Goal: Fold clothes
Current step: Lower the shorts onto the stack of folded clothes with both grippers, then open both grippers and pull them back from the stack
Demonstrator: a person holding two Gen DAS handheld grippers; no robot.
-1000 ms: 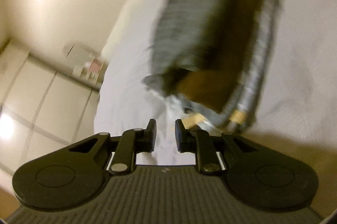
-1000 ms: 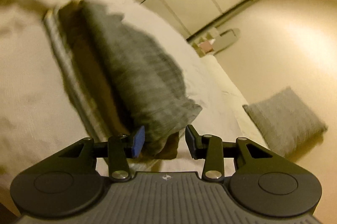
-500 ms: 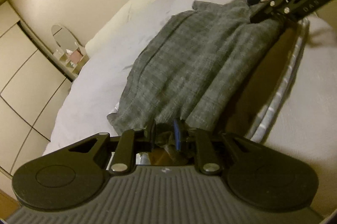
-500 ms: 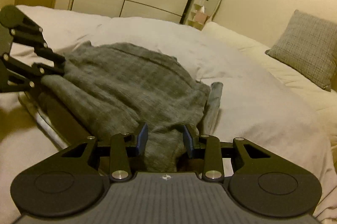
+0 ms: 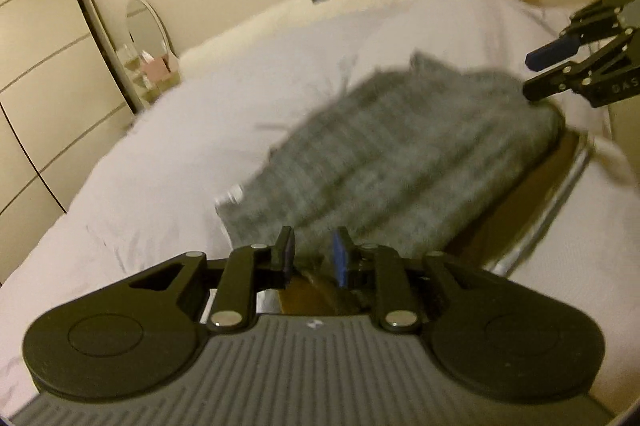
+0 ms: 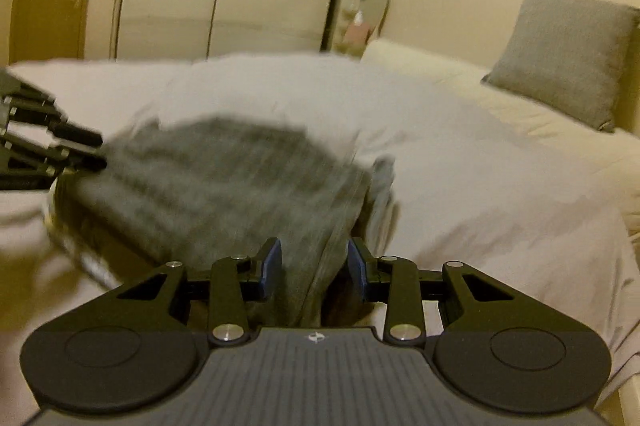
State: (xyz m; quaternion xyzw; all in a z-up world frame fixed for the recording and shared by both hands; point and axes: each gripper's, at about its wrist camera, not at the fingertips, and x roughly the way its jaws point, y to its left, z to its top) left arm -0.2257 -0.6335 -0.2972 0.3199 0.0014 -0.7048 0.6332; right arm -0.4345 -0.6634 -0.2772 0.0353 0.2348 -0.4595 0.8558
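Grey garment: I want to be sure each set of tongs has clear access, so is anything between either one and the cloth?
Nothing visible. The grey garment lies on the white bed, its edge already between the open right tongs; the left tongs stand open right at its near edge.

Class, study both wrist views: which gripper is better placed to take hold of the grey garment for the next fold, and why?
Probably the right gripper: the grey garment already runs between its open fingers, so closing would catch fabric. The left gripper is open too, sitting just at the cloth's near edge.
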